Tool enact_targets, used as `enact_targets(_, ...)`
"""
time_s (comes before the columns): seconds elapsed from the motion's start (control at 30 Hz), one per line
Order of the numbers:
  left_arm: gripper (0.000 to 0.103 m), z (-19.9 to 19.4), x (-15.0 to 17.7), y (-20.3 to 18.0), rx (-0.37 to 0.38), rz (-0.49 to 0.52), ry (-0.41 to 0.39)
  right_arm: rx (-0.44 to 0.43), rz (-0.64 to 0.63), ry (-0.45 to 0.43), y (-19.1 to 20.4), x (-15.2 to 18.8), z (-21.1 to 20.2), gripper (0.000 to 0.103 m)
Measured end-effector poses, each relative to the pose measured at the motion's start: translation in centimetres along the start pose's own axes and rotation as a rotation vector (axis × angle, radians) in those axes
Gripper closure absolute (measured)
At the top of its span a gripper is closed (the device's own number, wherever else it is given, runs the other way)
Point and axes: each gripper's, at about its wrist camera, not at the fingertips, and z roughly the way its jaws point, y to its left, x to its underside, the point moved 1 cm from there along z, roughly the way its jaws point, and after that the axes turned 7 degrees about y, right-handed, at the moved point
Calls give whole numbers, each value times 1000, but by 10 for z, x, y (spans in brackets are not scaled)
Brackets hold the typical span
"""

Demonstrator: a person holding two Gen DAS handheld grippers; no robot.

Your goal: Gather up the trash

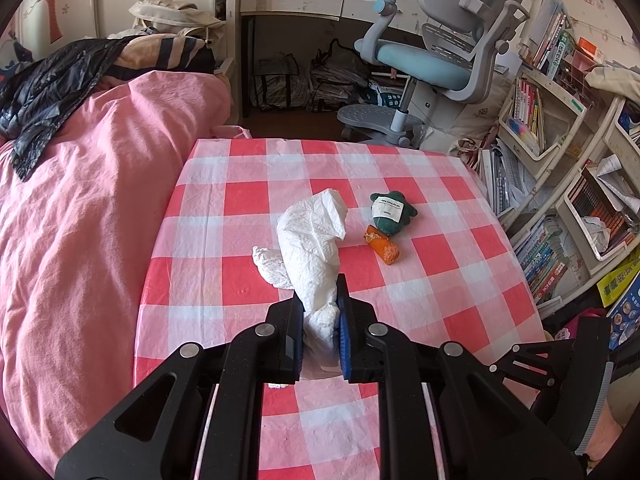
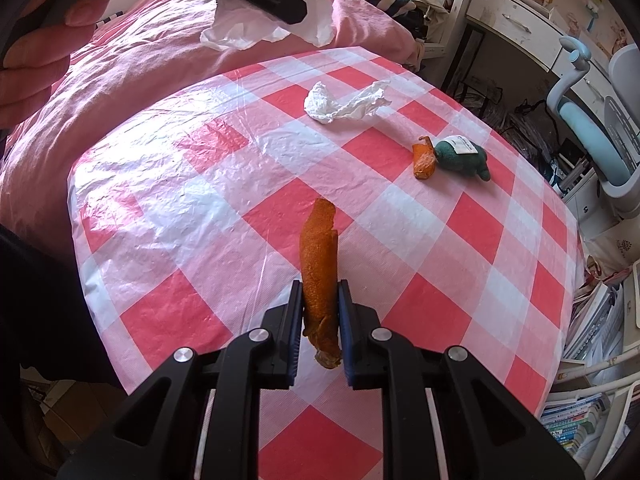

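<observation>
Two handheld grippers over a table w/ red-and-white checked cloth (image 2: 440,280). Left gripper (image 1: 321,292) has its jaws clamped on a crumpled white tissue (image 1: 312,240), held above the cloth. Right gripper (image 2: 320,300) has its jaws clamped on a strip of orange peel (image 2: 319,264). On the cloth: another crumpled tissue (image 2: 340,102), a 2nd peel piece (image 2: 424,162) touching a small green plush toy (image 2: 460,158). Pink bedding (image 1: 80,200) lies beside the table.

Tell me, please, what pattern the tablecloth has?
Red-and-white checks on the tablecloth, clearest in the right wrist view.
</observation>
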Motion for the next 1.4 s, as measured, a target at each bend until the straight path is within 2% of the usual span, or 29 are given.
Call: enact_targets(1.4, 91, -2, 1, -4, -5, 16, -1, 13, -8, -8, -5, 3, -5, 85)
